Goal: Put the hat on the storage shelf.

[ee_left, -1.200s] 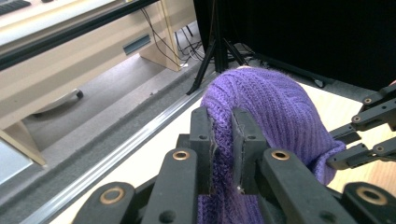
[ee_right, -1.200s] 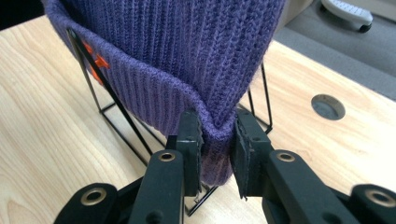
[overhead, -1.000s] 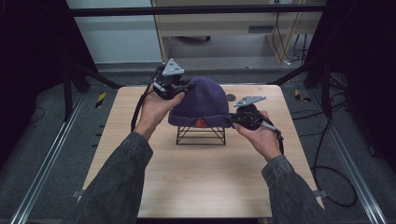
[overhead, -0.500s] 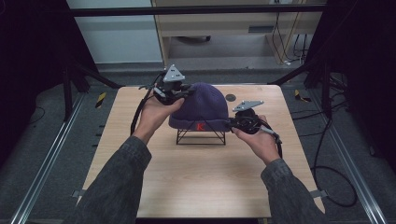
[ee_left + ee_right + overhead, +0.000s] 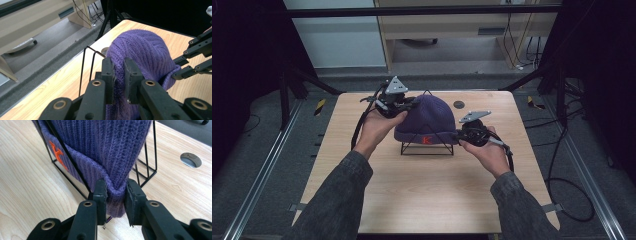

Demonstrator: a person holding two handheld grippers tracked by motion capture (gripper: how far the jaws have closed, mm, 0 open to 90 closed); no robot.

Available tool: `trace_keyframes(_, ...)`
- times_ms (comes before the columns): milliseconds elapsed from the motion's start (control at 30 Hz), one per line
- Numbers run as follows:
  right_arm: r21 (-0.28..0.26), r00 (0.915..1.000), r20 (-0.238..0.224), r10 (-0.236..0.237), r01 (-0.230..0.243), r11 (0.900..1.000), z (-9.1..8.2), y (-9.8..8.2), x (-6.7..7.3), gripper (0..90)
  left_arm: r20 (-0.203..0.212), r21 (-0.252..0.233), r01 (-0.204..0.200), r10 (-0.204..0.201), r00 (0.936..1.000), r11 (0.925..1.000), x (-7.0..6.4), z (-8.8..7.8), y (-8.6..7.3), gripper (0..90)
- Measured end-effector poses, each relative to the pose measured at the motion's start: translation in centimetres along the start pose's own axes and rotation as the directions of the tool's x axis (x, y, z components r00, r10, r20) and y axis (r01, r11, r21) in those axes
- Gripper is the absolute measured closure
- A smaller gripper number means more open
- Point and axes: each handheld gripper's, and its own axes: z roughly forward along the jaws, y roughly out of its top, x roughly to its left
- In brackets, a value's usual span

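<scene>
A purple knit beanie [image 5: 428, 119] with an orange letter on its cuff sits over a black wire stand [image 5: 427, 148] at the table's middle. My left gripper [image 5: 406, 106] is shut on the knit at the beanie's left side; in the left gripper view [image 5: 119, 75] a fold of purple fabric [image 5: 140, 50] is pinched between the jaws. My right gripper [image 5: 458, 135] is shut on the cuff at the beanie's right edge, with the folded cuff [image 5: 115, 192] squeezed between the pads in the right gripper view [image 5: 116, 195]. The stand's wires [image 5: 147, 167] run just behind that grip.
The light wooden table [image 5: 362, 200] has a round cable hole [image 5: 458, 104] behind the beanie. Metal rails [image 5: 257, 175] flank the table on the floor. A cabinet [image 5: 462, 30] stands beyond the far edge. Cables trail on the right floor [image 5: 562, 165].
Both hands hold almost the same places. The beanie's crown has shifted slightly and sits a little more to the left over the stand.
</scene>
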Motion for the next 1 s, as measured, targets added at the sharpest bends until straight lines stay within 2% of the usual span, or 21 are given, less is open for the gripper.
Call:
trace_keyframes(233, 0.006, 1.0, -0.003, 0.008, -0.008, 1.0, 0.3, -0.7, 0.1, 72.8, 0.004, 0.024, -0.02, 0.02, 0.9998, 0.9995, -0.5, 0.2, 0.0, 79.5)
trace_keyframes(333, 0.009, 1.0, -0.004, 0.008, -0.008, 1.0, 0.4, -0.9, 0.1, 72.8, 0.006, 0.019, -0.019, 0.019, 0.9998, 0.9996, -0.7, 0.2, -0.1, 79.5)
trace_keyframes(567, 0.019, 0.9999, -0.002, 0.012, -0.012, 1.0, 0.5, -1.0, 0.1, 72.5, 0.01, 0.02, -0.001, 0.001, 0.9999, 0.9998, -0.8, 0.4, -0.7, 79.5)
trace_keyframes(1000, 0.041, 0.9997, -0.003, 0.025, -0.024, 0.999, 1.3, -1.9, 0.1, 72.3, 0.017, 0.044, 0.006, -0.007, 0.9998, 0.999, -1.3, 0.9, -2.0, 79.1)
